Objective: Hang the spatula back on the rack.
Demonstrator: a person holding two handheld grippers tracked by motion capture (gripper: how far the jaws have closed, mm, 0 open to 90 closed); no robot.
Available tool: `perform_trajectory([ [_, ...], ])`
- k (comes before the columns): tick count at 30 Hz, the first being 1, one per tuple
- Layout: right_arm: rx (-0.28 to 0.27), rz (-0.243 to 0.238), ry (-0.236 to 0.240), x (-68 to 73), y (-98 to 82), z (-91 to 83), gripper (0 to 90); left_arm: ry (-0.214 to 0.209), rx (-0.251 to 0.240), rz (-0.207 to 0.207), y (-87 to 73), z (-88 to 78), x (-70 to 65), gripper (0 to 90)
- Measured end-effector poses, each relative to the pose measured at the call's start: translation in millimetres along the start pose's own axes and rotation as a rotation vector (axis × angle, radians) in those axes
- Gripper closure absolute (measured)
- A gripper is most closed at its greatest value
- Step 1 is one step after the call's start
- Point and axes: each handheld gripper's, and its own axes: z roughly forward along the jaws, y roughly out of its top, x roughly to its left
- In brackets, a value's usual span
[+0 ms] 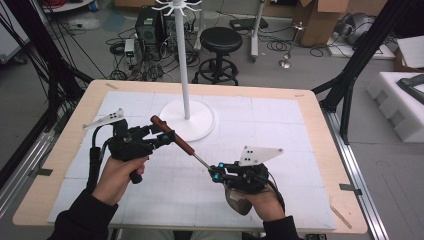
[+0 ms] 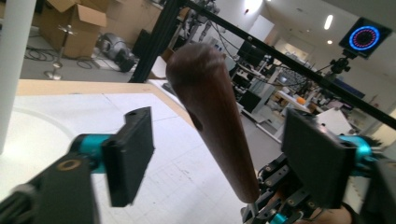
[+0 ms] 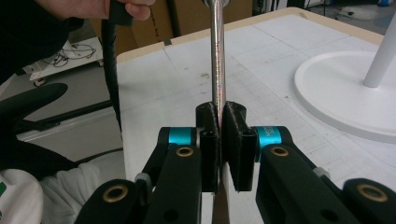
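A utensil with a brown wooden handle and a thin metal shaft hangs slanted above the white mat. My right gripper is shut on the shaft, pads pressed together around it. A grey-brown flat end shows under the right hand. My left gripper stands open astride the handle, with a gap on each side between the wood and the pads.
A white stand with a round base and tall pole rises at the mat's back centre. The wooden table edge frames the mat. Beyond the table are a black stool, floor cables and cardboard boxes.
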Motion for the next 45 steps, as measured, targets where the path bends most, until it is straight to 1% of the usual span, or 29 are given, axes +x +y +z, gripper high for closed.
perform_trajectory([
  [2, 0.001, -0.001, -0.002, 0.1, -0.3, 0.5, 84.3, -0.007, 0.001, -0.019, 1.0, -0.1, 1.0, 33.8],
  [5, 0.0, -0.002, -0.002, 0.6, -0.2, 1.5, 84.3, -0.014, 0.005, -0.027, 1.7, -0.1, 1.9, 38.0],
  [7, -0.001, 0.0, 0.003, 1.3, -0.1, 2.3, 84.3, -0.014, -0.004, -0.029, 2.6, -0.9, 1.9, 42.9],
  [9, 0.004, -0.003, 0.003, 1.7, 0.0, 3.3, 84.3, -0.008, 0.0, -0.037, 3.9, -2.3, 1.8, 47.9],
  [10, 0.006, -0.004, 0.002, 1.8, -0.1, 3.5, 84.3, -0.005, -0.005, -0.039, 4.4, -3.1, 1.7, 53.0],
  [11, 0.007, -0.005, 0.003, 1.9, -0.3, 3.8, 84.3, -0.005, -0.018, -0.043, 4.7, -3.5, 0.8, 55.3],
  [13, 0.003, -0.002, 0.009, 2.4, -0.7, 4.2, 84.3, -0.01, -0.036, -0.043, 5.2, -3.7, -0.9, 60.3],
  [16, 0.003, -0.011, 0.016, 2.8, 0.2, 4.0, 84.3, -0.013, -0.04, -0.031, 8.9, -3.4, -5.3, 66.3],
  [17, 0.002, -0.01, 0.017, 3.6, 0.8, 3.6, 84.3, -0.019, -0.04, -0.037, 10.7, -3.2, -7.4, 66.9],
  [18, -0.001, -0.011, 0.019, 3.9, 1.3, 3.1, 84.3, -0.028, -0.047, -0.033, 12.7, -2.8, -10.6, 67.6],
  [21, -0.017, -0.019, 0.028, 4.8, 3.7, 2.2, 84.3, -0.053, -0.069, -0.039, 15.4, -2.2, -16.2, 69.6],
  [22, -0.019, -0.02, 0.031, 5.3, 4.4, 2.2, 84.3, -0.056, -0.073, -0.038, 16.3, -1.8, -18.1, 70.0],
  [25, -0.02, -0.021, 0.041, 6.3, 4.7, 3.5, 84.3, -0.069, -0.066, -0.016, 19.4, -1.1, -24.1, 70.9],
  [27, -0.021, -0.024, 0.052, 6.8, 4.6, 4.5, 84.2, -0.085, -0.061, -0.002, 21.6, -0.4, -28.7, 71.6],
  [29, -0.024, -0.024, 0.06, 7.5, 4.9, 5.2, 84.0, -0.103, -0.061, 0.004, 24.1, 0.5, -32.6, 72.3],
  [30, -0.032, -0.026, 0.064, 7.6, 5.1, 5.6, 84.0, -0.104, -0.063, 0.008, 25.4, 0.8, -34.5, 72.4],
  [32, -0.039, -0.022, 0.072, 8.2, 6.2, 5.7, 84.0, -0.112, -0.054, 0.032, 29.3, 1.5, -37.4, 72.4],
  [33, -0.042, -0.026, 0.079, 7.9, 6.9, 5.7, 84.0, -0.117, -0.053, 0.038, 31.3, 1.7, -39.6, 72.5],
  [35, -0.055, -0.02, 0.095, 8.2, 8.5, 5.1, 83.9, -0.126, -0.052, 0.054, 35.3, 2.1, -43.6, 72.5],
  [40, -0.084, -0.019, 0.117, 8.1, 11.8, 4.0, 83.5, -0.14, -0.052, 0.082, 41.9, 3.4, -50.8, 72.6],
  [45, -0.093, -0.013, 0.138, 9.8, 11.8, 6.6, 82.7, -0.167, -0.036, 0.139, 44.8, 5.9, -57.6, 72.7],
])
